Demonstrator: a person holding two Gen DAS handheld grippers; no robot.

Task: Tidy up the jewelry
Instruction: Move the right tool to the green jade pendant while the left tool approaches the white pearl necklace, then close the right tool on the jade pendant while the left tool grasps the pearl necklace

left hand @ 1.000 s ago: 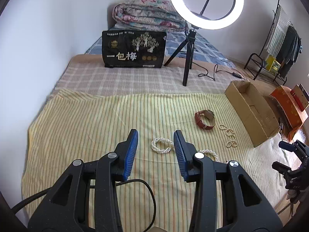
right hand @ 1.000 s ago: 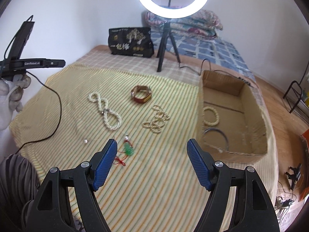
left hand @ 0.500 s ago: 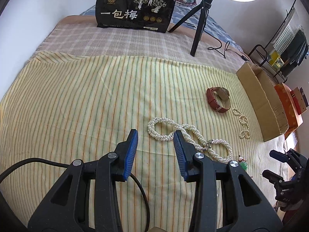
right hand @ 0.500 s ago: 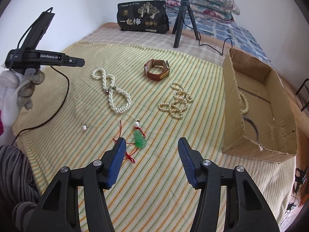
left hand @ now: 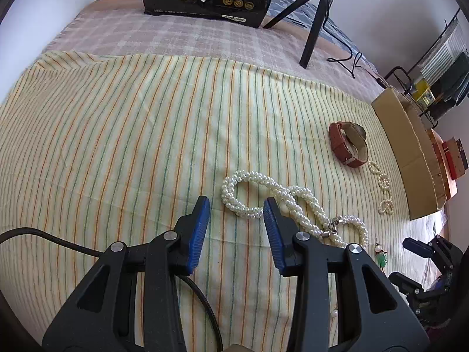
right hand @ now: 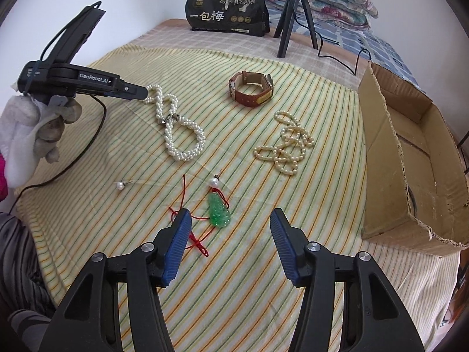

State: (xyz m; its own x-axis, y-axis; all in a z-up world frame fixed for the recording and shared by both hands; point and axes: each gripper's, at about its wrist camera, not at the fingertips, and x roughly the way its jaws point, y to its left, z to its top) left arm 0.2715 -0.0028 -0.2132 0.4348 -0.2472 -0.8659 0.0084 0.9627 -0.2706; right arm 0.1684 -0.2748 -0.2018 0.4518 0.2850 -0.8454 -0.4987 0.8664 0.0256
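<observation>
With both the left gripper (left hand: 236,214) and right gripper (right hand: 230,226) parted and empty, the twisted white pearl necklace (right hand: 176,126), brown leather watch (right hand: 252,88) and green jade pendant (right hand: 218,209) lie mid-cloth, unboxed beside the cardboard box (right hand: 381,158).

Bed (right hand: 181,33) under checked blanket, yellow striped cloth (right hand: 322,135) spread on top, bearing twisted pearl necklace (right hand: 178,129), brown-strapped watch (right hand: 252,89), cream bead strand (right hand: 288,143), green pendant on red cord (right hand: 218,211), loose pearl stud (right hand: 120,185), open cardboard box (right hand: 410,158), black printed bag (right hand: 227,10) and tripod (right hand: 294,20) behind.

Black grippers, blue ribbed fingers (right hand: 176,246), silver screws, white glove (right hand: 26,135)
</observation>
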